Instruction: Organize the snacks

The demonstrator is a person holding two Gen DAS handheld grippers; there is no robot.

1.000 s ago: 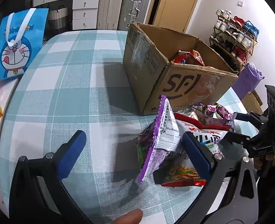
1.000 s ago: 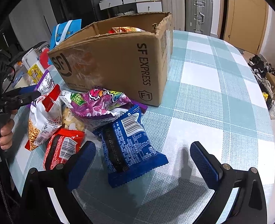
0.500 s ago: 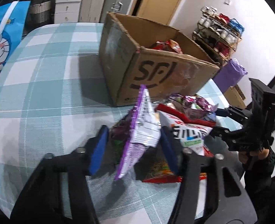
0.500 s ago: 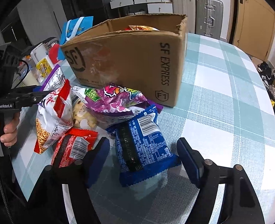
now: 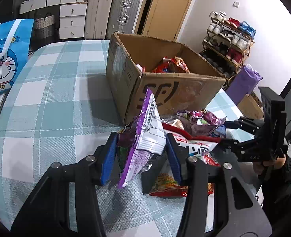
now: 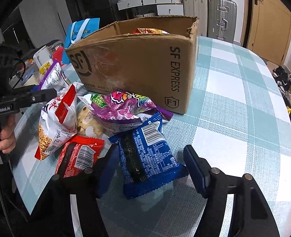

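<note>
A pile of snack packets lies on the checked table in front of an open SF cardboard box [image 5: 177,90] that holds some red packets [image 5: 171,66]. My left gripper [image 5: 141,158] is shut on a purple-and-white packet [image 5: 147,138] standing on edge. My right gripper [image 6: 151,169] has its jaws on either side of a blue packet [image 6: 147,154], touching or nearly touching it. The box also shows in the right wrist view [image 6: 137,63]. Beside the blue packet lie a red packet [image 6: 78,156], a white-and-red noodle packet [image 6: 56,122] and a purple packet [image 6: 121,108].
A blue Doraemon bag [image 5: 5,55] stands at the table's left edge. Suitcases [image 5: 113,13] and drawers stand behind the table, a shoe rack [image 5: 228,45] at the right. The checked tablecloth [image 6: 234,102] stretches right of the box.
Both grippers have narrowed their jaws. The left one has closed onto the purple-and-white packet; the right one has moved forward and closed in around the blue packet.
</note>
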